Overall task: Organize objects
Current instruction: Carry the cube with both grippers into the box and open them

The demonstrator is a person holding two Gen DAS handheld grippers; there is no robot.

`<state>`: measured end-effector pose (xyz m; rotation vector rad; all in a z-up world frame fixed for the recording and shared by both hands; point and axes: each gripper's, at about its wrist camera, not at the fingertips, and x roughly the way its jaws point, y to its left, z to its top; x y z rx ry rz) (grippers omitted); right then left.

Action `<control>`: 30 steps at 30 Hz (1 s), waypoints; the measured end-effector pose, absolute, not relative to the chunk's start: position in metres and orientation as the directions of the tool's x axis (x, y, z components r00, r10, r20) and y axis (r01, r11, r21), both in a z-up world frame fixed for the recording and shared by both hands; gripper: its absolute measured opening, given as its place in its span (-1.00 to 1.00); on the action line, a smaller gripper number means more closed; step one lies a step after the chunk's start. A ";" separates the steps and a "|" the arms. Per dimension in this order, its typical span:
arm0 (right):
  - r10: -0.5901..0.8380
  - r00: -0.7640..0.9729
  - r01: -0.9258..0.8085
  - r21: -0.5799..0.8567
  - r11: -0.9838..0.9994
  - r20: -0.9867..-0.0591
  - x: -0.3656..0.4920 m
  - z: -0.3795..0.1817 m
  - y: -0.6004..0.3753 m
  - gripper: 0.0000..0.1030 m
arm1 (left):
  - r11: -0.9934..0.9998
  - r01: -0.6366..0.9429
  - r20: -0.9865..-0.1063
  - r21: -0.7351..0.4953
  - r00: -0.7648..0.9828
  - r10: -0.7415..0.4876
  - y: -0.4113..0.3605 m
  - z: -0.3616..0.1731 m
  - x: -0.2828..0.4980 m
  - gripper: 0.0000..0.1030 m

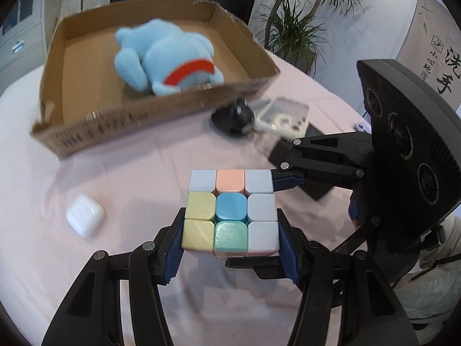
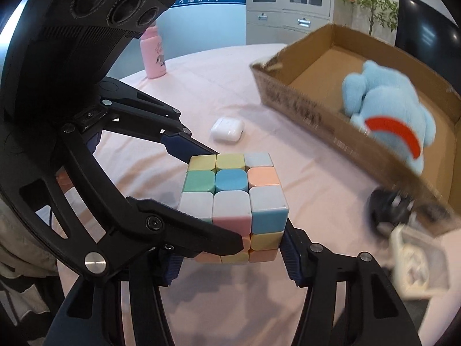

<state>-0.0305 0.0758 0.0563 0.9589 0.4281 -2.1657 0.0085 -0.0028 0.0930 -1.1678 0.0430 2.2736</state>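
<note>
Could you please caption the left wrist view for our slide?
Both grippers clamp a pastel puzzle cube above the pink tablecloth, with a cardboard box holding a blue plush toy behind.

A pink-clothed desk (image 1: 121, 274) carries the scene. Green potted plants (image 1: 291, 26), a grey glass-door cabinet (image 2: 288, 5) and a black monitor screen (image 2: 426, 26) stand behind it.

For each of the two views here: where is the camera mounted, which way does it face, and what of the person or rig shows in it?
Left wrist: on the left tool, looking down along its fingers at the cube it grips; right tool enters from the right.
Right wrist: on the right tool, also gripping the cube; left tool enters from the left.
Shared: cube, cardboard box, blue plush, white case.
</note>
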 end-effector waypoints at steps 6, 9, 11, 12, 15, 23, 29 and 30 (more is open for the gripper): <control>-0.451 -0.513 0.722 -0.083 -0.687 -0.730 -0.067 0.093 0.070 0.08 | -0.825 -0.537 -0.741 -0.178 -0.478 0.471 -0.008 0.129 -0.028 0.06; -0.445 -0.543 0.711 -0.108 -0.695 -0.712 -0.086 0.116 0.067 0.08 | -0.821 -0.548 -0.723 -0.160 -0.502 0.475 -0.014 0.150 -0.046 0.06; -0.444 -0.560 0.705 -0.122 -0.698 -0.699 -0.100 0.133 0.065 0.08 | -0.820 -0.553 -0.709 -0.150 -0.518 0.479 -0.019 0.165 -0.062 0.06; -0.443 -0.567 0.704 -0.130 -0.698 -0.694 -0.106 0.139 0.065 0.08 | -0.821 -0.553 -0.703 -0.143 -0.527 0.478 -0.022 0.173 -0.070 0.06; -0.450 -0.576 0.709 -0.144 -0.690 -0.683 -0.124 0.156 0.059 0.08 | -0.828 -0.543 -0.691 -0.143 -0.544 0.476 -0.030 0.186 -0.089 0.06; -0.426 -0.561 0.731 -0.184 -0.657 -0.709 -0.175 0.151 0.034 0.08 | -0.844 -0.509 -0.702 -0.169 -0.539 0.466 -0.055 0.177 -0.138 0.06; -0.422 -0.527 0.736 -0.147 -0.661 -0.738 -0.219 0.125 0.028 0.08 | -0.860 -0.475 -0.726 -0.186 -0.524 0.446 -0.066 0.147 -0.174 0.07; -0.416 -0.523 0.734 -0.146 -0.663 -0.744 -0.226 0.121 0.027 0.08 | -0.863 -0.468 -0.729 -0.193 -0.521 0.445 -0.067 0.143 -0.180 0.07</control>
